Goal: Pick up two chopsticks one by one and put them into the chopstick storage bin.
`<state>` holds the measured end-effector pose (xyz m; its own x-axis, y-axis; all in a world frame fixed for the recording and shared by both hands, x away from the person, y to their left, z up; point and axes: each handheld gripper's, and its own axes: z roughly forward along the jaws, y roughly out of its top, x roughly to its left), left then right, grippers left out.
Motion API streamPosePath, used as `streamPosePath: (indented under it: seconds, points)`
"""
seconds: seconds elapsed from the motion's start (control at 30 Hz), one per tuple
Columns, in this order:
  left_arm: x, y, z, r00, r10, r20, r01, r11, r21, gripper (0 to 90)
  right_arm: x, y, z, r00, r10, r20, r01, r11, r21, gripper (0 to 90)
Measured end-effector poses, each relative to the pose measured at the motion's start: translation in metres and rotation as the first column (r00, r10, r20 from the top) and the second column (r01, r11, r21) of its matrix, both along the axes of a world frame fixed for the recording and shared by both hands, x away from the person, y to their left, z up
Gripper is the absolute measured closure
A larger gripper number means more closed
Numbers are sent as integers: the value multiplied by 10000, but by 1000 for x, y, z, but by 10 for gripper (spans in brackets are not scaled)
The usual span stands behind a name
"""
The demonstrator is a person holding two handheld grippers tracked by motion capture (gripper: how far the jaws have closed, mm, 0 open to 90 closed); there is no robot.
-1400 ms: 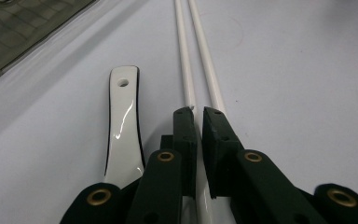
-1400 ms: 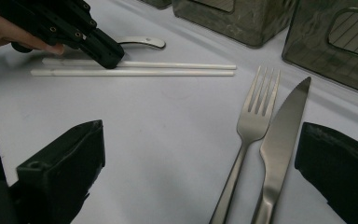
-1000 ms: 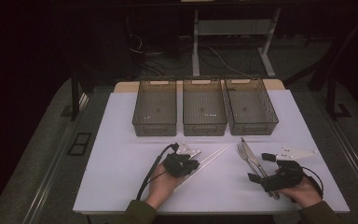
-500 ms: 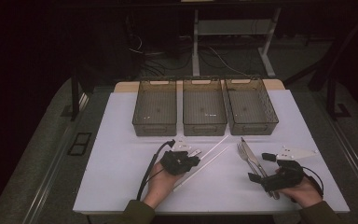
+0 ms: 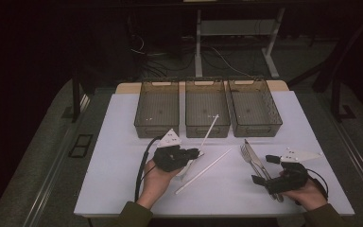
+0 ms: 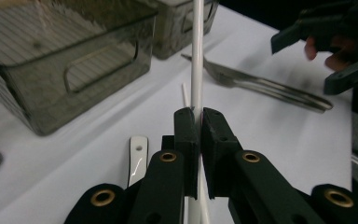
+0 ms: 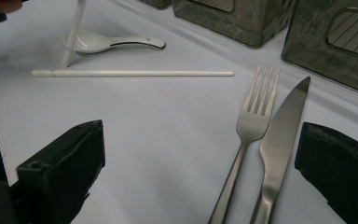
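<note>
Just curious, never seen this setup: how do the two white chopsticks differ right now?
One white chopstick is clamped in the shut left gripper and tilted up off the table toward the bins; the other chopstick lies flat on the white tabletop, ungripped. Both are slim, white and look alike.

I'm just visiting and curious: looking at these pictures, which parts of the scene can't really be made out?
- White spoon: in the left gripper view, the left hand-held gripper hides all but its handle end.
- Held chopstick: its far end is cut off by the top edge of the left gripper view.
- Fork and knife: handles cut off by the bottom edge of the right gripper view.
- Middle bin: in the high view, too dim and small to tell if anything lies inside.
</note>
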<state>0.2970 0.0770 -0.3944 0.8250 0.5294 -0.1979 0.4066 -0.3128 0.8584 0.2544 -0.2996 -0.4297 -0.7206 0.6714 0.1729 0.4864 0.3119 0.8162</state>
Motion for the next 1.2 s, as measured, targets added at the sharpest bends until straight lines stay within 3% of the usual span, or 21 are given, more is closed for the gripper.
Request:
streamPosePath:
  seconds: [0.33,0.57,0.93,1.1,1.2]
  points:
    - [-1,11,13,9995,-160,286,169,9993,-329,850,0,0,0,10000,-40,-8,40,10000,-25,17]
    - [3,25,24,9975,-489,518,498,9986,-161,850,-1,3,-2,9998,-60,165,63,9999,-139,17]
    - [8,50,36,9971,-438,617,446,9989,-116,850,3,13,-10,9997,-208,97,210,9996,-167,17]
    - [13,56,43,9953,-559,796,552,9984,102,850,2,12,-9,9997,-203,120,205,9997,-142,17]
    - [18,60,50,9947,-467,914,470,9989,-12,850,3,12,-9,9995,-309,101,310,9995,-101,17]
